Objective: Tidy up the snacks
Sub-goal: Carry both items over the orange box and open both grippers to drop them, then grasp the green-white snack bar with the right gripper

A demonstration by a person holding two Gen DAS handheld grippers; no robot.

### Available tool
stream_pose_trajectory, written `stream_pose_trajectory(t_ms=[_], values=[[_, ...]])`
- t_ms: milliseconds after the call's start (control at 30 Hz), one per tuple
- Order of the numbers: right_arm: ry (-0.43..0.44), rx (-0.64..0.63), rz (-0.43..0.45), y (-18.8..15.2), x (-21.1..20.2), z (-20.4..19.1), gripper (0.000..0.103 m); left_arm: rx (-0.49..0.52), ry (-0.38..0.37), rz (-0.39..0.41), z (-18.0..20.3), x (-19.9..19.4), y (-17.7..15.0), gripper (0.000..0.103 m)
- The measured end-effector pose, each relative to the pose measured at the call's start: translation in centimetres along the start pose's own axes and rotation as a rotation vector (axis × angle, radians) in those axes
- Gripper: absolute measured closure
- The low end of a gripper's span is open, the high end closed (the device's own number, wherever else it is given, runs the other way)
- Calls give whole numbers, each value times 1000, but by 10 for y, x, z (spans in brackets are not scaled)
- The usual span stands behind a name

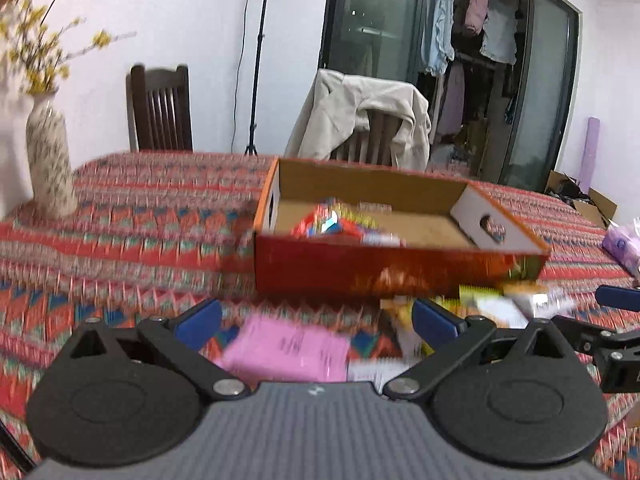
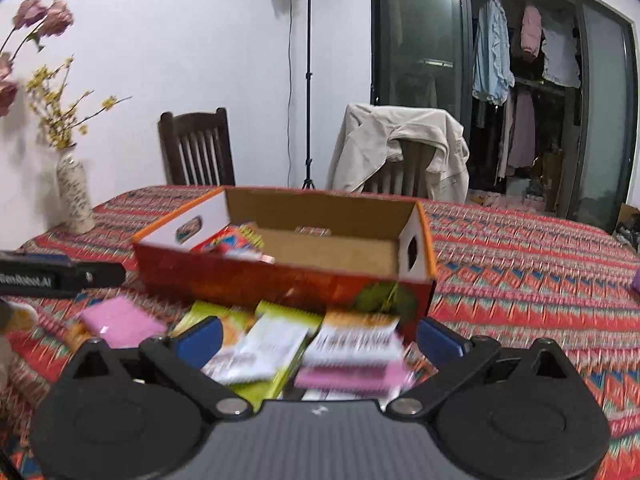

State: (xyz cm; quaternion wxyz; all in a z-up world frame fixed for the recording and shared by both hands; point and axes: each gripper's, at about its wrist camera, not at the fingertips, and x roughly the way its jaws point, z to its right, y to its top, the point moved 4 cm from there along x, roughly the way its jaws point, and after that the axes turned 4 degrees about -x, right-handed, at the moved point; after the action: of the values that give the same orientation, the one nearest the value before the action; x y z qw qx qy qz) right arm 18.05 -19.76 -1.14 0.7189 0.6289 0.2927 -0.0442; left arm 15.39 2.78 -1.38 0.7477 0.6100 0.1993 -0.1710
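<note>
Landmark: an open cardboard box (image 2: 280, 276) with a red printed front wall stands on the table (image 2: 520, 248), which is covered in a red patterned cloth.
Left tool (image 1: 316, 322): its blue-tipped fingers are spread wide apart and hold nothing; it hangs over a pink packet (image 1: 286, 354) lying on the near side of the box.
Right tool (image 2: 318, 338): its fingers are also wide apart and empty; it sits above a loose pile on the near side of the box.
Pile before the box: a white-and-green packet (image 2: 260, 354), an orange-topped packet (image 2: 356, 338) and a pink-edged packet (image 2: 352, 378) overlap; the pile reaches the box's front wall.
Inside the box: a few colourful snacks (image 1: 340, 226) lie toward its left end; the rest of the floor is bare cardboard.
Beyond the box: a patterned vase (image 2: 74, 196) of yellow sprigs stands far to its left; two chairs, one draped with a beige jacket (image 2: 400, 148), stand behind it.
Step in hand: likely choosing the next packet to pick up; both views are motion-blurred.
Next move: lower one tool onto a single top packet, close on its edge, then lift it over the front wall.
</note>
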Motion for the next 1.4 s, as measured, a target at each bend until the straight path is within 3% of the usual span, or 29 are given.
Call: stream_pose_trajectory(t_ms=[233,333,400,500,667,933,1267,1400], values=[[29,-19,-48,-17,0,-24,1,-19,-19,-11,-13,-9,-22,0],[17,-51,-81,-22,4,-34,6,-27,-22,-14,-15,-11,-24,0],[-20,-52,-96,-24,9,-35,23,-31,-21,-12,-14,-13,-24,0],[-63,-55,-106,-28,11,-33,38,-34,-22,-12,-16,-16,-25,0],[-45,-84,-89,-25,13,-40,57,-42,-16,-16,-18,-18,-26,0],[9,-69,-104,-21,28,-41,62,-18,-25,-38,-12,-22,-30,0],[-10,-50,50,-12,-9,-32,65,48,-59,-106,16,-4,-33,1],[-17,-38,97,-6,-20,-24,65,59,-66,-132,26,8,-34,14]])
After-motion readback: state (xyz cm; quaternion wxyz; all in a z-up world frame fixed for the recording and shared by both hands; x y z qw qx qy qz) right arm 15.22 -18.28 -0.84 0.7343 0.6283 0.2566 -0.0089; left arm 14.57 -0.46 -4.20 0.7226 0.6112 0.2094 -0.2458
